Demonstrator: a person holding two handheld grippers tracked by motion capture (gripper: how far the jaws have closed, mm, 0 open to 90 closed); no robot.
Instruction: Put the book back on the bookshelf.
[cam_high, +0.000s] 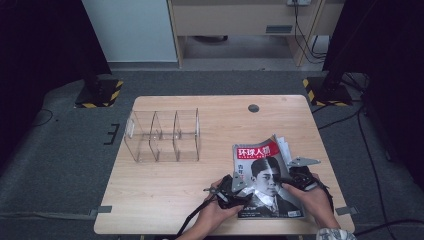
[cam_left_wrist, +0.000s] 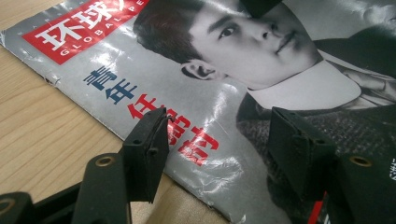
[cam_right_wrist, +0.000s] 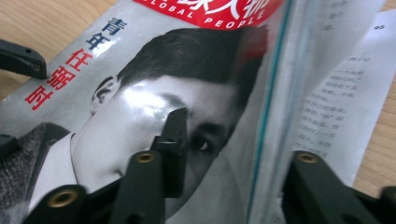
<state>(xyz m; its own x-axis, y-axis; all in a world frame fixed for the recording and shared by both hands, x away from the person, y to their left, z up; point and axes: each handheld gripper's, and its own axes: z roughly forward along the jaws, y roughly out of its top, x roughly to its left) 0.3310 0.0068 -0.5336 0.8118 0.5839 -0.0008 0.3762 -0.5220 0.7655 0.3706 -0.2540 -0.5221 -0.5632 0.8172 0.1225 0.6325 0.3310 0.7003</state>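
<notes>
Right gripper (cam_right_wrist: 229, 140) jaws straddle lifted magazine (cam_high: 265, 172) cover edge, unclamped; left gripper (cam_left_wrist: 219, 140) open over cover.

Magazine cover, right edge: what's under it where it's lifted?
Under the magazine cover are printed inner pages, fanned out toward the wooden table. Pages deeper in the stack are covered, so they cannot be read.

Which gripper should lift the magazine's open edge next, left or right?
Probably right: the right gripper already straddles the magazine's raised cover edge. The left gripper sits open over the flat spine side.
</notes>
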